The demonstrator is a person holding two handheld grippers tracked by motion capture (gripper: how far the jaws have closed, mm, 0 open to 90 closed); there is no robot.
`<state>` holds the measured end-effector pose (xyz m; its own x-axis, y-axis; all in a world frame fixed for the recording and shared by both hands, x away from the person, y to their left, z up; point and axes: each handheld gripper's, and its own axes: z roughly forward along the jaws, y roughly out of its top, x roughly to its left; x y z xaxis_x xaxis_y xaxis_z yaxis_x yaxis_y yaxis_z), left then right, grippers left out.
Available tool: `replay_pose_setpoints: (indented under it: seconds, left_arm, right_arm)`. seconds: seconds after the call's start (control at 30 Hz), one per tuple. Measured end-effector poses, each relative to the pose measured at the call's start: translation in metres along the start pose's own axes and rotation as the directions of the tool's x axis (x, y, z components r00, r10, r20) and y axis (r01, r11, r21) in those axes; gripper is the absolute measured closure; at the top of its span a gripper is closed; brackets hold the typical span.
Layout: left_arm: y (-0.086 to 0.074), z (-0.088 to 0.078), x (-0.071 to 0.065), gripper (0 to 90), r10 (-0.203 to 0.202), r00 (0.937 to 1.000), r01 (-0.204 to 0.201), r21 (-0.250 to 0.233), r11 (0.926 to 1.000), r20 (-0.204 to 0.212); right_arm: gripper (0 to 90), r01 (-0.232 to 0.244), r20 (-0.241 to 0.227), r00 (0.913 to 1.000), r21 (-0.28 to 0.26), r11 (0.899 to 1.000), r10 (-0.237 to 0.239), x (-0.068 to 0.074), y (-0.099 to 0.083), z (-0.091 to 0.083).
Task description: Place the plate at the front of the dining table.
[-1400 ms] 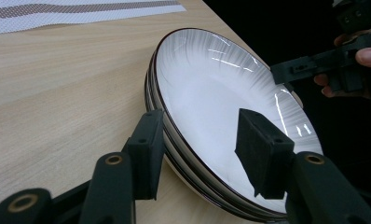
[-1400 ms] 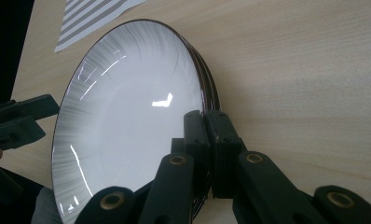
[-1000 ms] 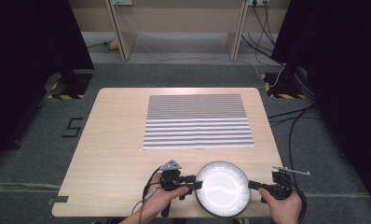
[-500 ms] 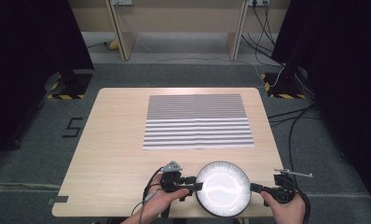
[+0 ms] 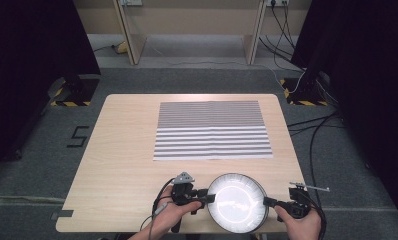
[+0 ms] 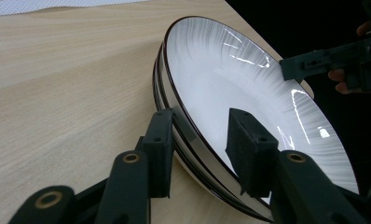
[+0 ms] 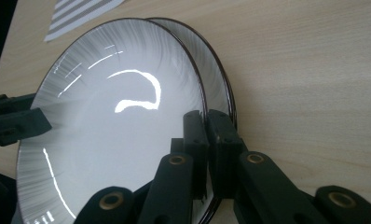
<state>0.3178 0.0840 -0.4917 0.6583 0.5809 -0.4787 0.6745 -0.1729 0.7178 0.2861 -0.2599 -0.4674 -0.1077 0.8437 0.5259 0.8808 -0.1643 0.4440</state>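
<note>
Two white plates with dark rims lie stacked at the table's near edge, the top plate (image 5: 237, 202) (image 6: 230, 79) (image 7: 113, 116) over the lower plate (image 6: 156, 84) (image 7: 214, 70). My left gripper (image 5: 206, 198) (image 6: 200, 149) straddles the stack's left rim. Its jaws have just been closing, one under the rim and one over the inner slope, where a sliver of white still shows beside the pad. My right gripper (image 5: 266, 202) (image 7: 207, 135) is shut on the top plate's right rim.
A black-and-white striped mat (image 5: 212, 130) lies on the far half of the light wooden table (image 5: 127, 150). Cables and dark stands surround the table on the grey floor. The plates sit close to the near table edge.
The left gripper's jaws have drawn closer around the plates' left rim. Hands and plates have barely shifted.
</note>
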Motion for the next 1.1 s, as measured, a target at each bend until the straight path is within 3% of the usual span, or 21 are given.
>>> replay_pose_setpoints:
  seconds: [0.13,0.27,0.4,0.57,0.67,0.77,0.93,1.1]
  left_arm:
    - [0.001,-0.002,0.000,62.6,0.008,1.0000,-0.008,0.003,1.0000,-0.002]
    - [0.001,-0.004,-0.002,63.0,0.016,0.9998,-0.016,0.006,0.9999,-0.009]
    - [0.000,-0.009,-0.004,63.7,0.023,0.9997,-0.023,0.009,0.9997,-0.006]
    - [-0.002,-0.015,-0.007,63.9,0.054,0.9984,-0.054,0.009,0.9985,-0.017]
    - [-0.003,-0.016,-0.007,64.0,0.043,0.9990,-0.043,0.003,0.9991,-0.007]
    - [-0.004,-0.016,-0.007,64.1,0.045,0.9989,-0.045,0.002,0.9990,-0.008]
    - [-0.005,-0.014,-0.006,64.7,0.038,0.9993,-0.038,-0.009,0.9992,-0.001]
    - [-0.008,-0.010,-0.005,65.0,0.029,0.9996,-0.029,-0.017,0.9994,0.000]
  right_arm:
    - [85.7,0.008,0.005,1.0000,0.011,1.000,-0.008,0.001,0.001,0.005]
    - [74.2,-0.041,-0.058,0.9975,0.021,0.999,0.042,-0.002,0.002,0.005]
    - [72.4,-0.044,-0.061,0.9970,0.050,0.998,0.048,-0.001,0.004,0.004]
    - [72.4,-0.033,-0.067,0.9970,0.075,0.997,0.038,-0.001,0.004,0.005]
    - [72.5,-0.027,-0.064,0.9975,0.073,0.997,0.031,0.000,0.002,0.006]
    - [72.5,-0.038,-0.069,0.9967,0.067,0.997,0.043,-0.001,0.002,0.006]
    - [73.4,-0.094,-0.118,0.9880,0.055,0.994,0.100,-0.008,0.000,0.005]
    - [72.8,-0.108,-0.139,0.9835,0.062,0.992,0.116,-0.011,0.003,0.006]
